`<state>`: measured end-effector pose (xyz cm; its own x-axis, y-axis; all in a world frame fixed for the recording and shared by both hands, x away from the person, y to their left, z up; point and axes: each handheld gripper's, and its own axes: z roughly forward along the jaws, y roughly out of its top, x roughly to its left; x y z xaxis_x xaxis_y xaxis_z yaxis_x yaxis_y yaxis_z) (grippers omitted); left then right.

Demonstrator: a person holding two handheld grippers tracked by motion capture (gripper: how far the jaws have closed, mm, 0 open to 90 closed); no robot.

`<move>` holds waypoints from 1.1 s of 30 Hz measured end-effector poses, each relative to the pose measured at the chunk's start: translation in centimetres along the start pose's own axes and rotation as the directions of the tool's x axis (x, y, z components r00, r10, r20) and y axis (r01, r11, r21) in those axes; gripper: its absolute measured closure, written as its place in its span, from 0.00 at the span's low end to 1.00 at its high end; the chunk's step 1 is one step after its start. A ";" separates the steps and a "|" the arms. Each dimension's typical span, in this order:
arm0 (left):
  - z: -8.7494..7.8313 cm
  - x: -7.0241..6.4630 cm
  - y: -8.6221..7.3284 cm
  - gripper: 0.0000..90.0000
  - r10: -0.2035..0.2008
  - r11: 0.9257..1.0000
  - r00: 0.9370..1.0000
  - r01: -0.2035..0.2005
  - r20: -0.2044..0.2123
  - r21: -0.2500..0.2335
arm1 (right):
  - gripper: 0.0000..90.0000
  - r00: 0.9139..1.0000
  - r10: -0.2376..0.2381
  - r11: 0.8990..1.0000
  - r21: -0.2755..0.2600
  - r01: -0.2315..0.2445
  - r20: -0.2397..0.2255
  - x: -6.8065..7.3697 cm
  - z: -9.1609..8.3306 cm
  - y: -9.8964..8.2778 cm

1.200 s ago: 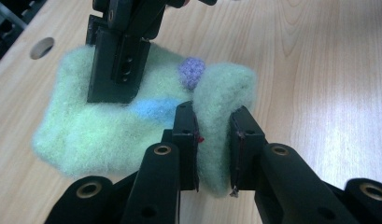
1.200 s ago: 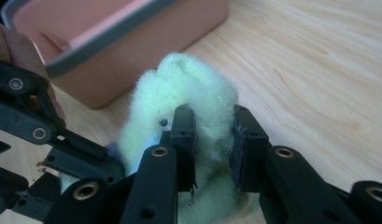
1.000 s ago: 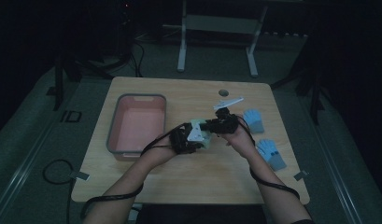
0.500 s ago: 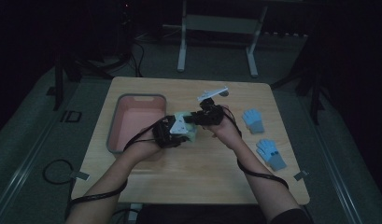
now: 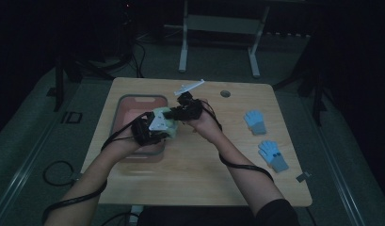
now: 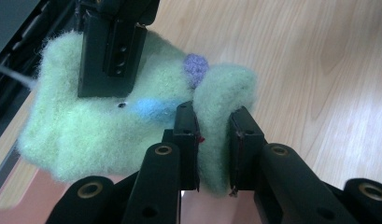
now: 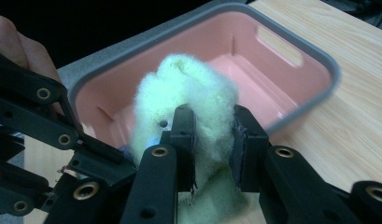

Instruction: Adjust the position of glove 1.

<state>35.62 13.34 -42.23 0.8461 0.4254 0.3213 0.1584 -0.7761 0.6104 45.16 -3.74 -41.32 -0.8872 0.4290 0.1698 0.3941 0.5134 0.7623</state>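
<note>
Carrying the green glove to the pink bin with both hands

Holding the pale green fuzzy glove between them, both grippers are up off the desk, right at the near edge of the pink bin. The left gripper has its fingers clamped on one fold of the fleece, and the right gripper has its own fingers pinched on another part of the same glove; in the right gripper view the bin's pink floor opens up just behind the bundle.

To my eye the job now is to get the glove fully over the bin before anything lets go. From the high view the glove sits over the bin's right-hand rim, not yet over the middle, so I'd carry it a bit further in. The two hands should travel together; if one runs ahead, the soft fabric stretches and could slip out of a thin pinch. I'd also keep it high enough that the dangling lower part clears the grey rim, then lower it toward the floor of the bin and open both sets of fingers at roughly the same time, so it drops flat and doesn't hang off one side.

Two blue gloves lie well apart on the right of the desk.
</note>
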 end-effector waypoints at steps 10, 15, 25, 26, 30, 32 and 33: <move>-1.5 1.4 -4.1 0.85 -0.043 0.998 0.998 0.045 -0.036 0.048 | 0.82 0.999 -0.010 1.000 0.015 0.011 -0.048 1.5 4.6 2.2; -0.4 1.7 -6.1 0.85 -0.074 0.994 0.996 0.077 -0.040 0.076 | 0.82 0.998 0.002 0.999 0.039 0.001 -0.063 1.6 7.1 2.1; 2.7 2.1 -6.7 0.85 -0.092 0.977 0.996 0.089 0.006 0.192 | 0.79 0.998 0.025 0.992 0.122 -0.017 -0.063 0.2 10.3 0.8; 3.0 2.3 -6.7 0.85 -0.100 0.975 0.995 0.094 0.019 0.202 | 0.76 0.998 0.027 0.991 0.131 -0.019 -0.059 0.1 10.3 0.7; 4.2 2.8 -6.7 0.84 -0.115 0.964 0.993 0.103 0.034 0.247 | 0.63 0.997 0.053 0.991 0.128 -0.045 -0.059 -0.6 9.9 0.2; 4.5 2.9 -6.9 0.84 -0.128 0.961 0.991 0.113 0.043 0.251 | 0.62 0.997 0.054 0.991 0.122 -0.047 -0.051 -0.7 9.5 -0.1; 4.6 2.9 -6.9 0.83 -0.134 0.960 0.990 0.116 0.053 0.254 | 0.61 0.997 0.060 0.992 0.117 -0.053 -0.057 -0.8 9.2 -0.3</move>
<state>39.31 17.80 -48.87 0.8430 0.5000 0.1982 0.3795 -0.8140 0.4397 47.98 2.60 -47.43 -0.8743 0.4158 0.2506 0.4659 0.5732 0.6741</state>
